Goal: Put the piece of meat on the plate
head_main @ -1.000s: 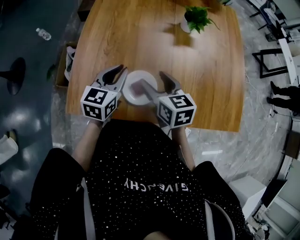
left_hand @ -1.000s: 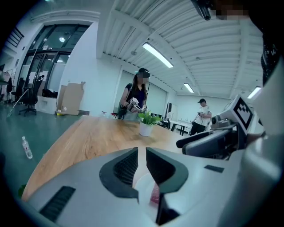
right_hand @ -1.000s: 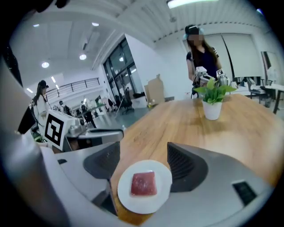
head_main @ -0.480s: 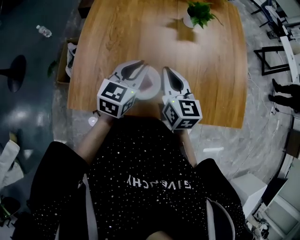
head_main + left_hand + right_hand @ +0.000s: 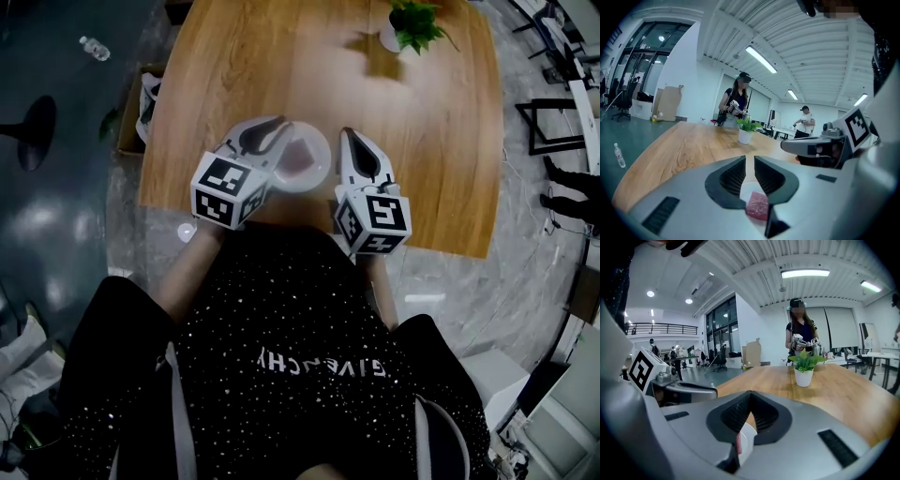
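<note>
My right gripper [image 5: 749, 397] is pinched together, empty. On my left gripper [image 5: 750, 161] the jaws sit a slit apart, covering part of the plate [image 5: 319, 171]; the meat [image 5: 757, 205] peeks through.

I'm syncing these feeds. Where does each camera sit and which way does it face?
Head view: on the person's head, facing steeply down at the brown wooden table, round white plate and pink piece of meat; left gripper, right gripper and black shirt show.
Left gripper view: rides the left gripper, faces across the table past slightly parted jaws; right gripper at right.
Right gripper view: rides the right gripper, facing the same way, shut jaws; left gripper at left.
Shared by all: plate, meat, green potted plant.
</note>
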A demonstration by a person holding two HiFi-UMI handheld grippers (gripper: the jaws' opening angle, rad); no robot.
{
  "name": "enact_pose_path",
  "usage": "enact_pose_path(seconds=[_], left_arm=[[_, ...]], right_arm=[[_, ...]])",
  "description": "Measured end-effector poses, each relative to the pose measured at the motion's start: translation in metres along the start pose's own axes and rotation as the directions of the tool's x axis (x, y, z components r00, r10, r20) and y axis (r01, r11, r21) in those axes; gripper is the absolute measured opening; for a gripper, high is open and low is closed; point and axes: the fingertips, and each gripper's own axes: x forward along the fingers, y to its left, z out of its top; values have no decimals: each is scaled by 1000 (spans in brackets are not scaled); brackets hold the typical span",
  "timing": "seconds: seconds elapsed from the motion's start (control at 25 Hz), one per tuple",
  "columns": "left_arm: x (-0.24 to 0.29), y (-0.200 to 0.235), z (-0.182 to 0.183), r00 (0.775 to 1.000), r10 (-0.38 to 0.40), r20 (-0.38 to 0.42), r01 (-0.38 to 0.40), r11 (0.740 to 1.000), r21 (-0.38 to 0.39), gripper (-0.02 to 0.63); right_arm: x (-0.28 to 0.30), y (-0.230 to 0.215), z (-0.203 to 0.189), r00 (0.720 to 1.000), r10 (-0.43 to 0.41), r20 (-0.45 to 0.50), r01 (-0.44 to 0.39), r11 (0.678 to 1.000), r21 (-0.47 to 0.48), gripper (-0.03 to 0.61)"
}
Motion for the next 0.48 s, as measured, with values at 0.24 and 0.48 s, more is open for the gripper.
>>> enact_pose_path(seconds=[0.24,0.48], left_arm=[[-4,14,-11,999,19,-35,-20,999,-38,66],[-10,24,-21,998,41,-47,-44,998,-53,66]], right_arm=[[1,1,-1,1000,18,-5,-18,1000,-8,9],[0,-8,-10,999,12,-33,-14,999,-47,9]])
